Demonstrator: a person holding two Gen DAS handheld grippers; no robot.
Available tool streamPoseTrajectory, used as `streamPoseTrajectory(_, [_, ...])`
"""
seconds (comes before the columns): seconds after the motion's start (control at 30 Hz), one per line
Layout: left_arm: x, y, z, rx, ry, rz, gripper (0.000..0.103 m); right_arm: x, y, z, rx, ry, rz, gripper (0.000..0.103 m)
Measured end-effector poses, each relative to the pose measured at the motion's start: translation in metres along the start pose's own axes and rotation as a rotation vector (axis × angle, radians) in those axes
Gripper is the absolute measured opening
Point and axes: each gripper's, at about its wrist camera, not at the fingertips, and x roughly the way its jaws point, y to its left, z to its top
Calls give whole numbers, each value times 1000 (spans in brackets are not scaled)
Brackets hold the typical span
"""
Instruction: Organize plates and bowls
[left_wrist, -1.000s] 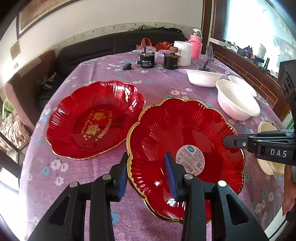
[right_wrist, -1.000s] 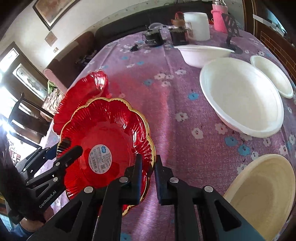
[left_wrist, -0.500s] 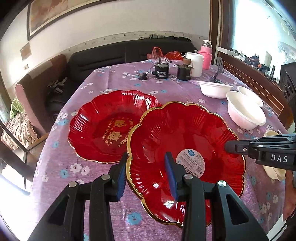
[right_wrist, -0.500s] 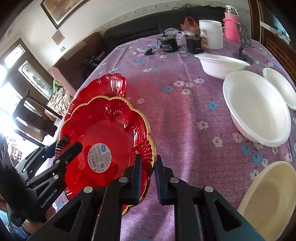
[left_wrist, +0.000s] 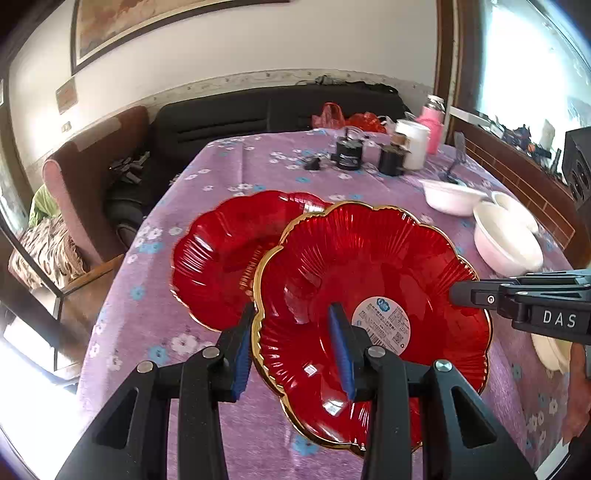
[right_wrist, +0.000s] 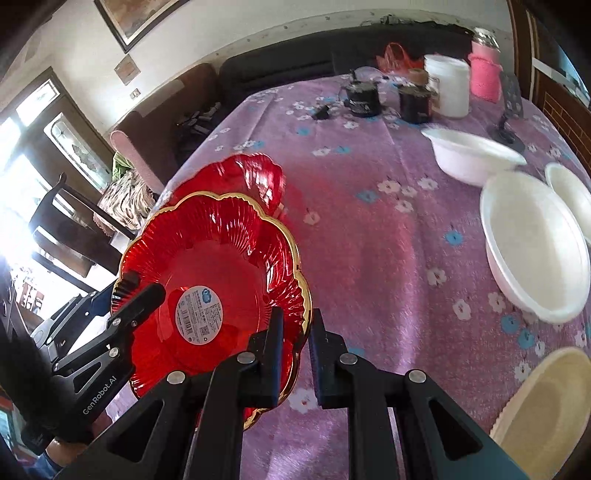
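A white jug (left_wrist: 413, 144) and pink bottle (left_wrist: 432, 127) stand on the floral tablecloth (left_wrist: 236, 162).

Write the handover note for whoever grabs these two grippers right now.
Left gripper: shut on the rim of the gold-rimmed red plate.
Right gripper: shut on the opposite rim of that plate.
The plate is off the purple tablecloth, partly over the second red plate.
White bowls and a cream plate sit unstacked to the right.
Done: plate picked up.
Left: probably set it on the second red plate, then gather the bowls.
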Motion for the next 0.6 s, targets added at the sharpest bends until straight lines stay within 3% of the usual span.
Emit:
streamPoseTrajectory(0.27, [7,36,25,-42,-11,51,37,15,32,37,-48,-21,9,14])
streamPoseTrajectory(0.6, [63,76,63,-98,40,99,41,72,50,92,-27,-8,4,14])
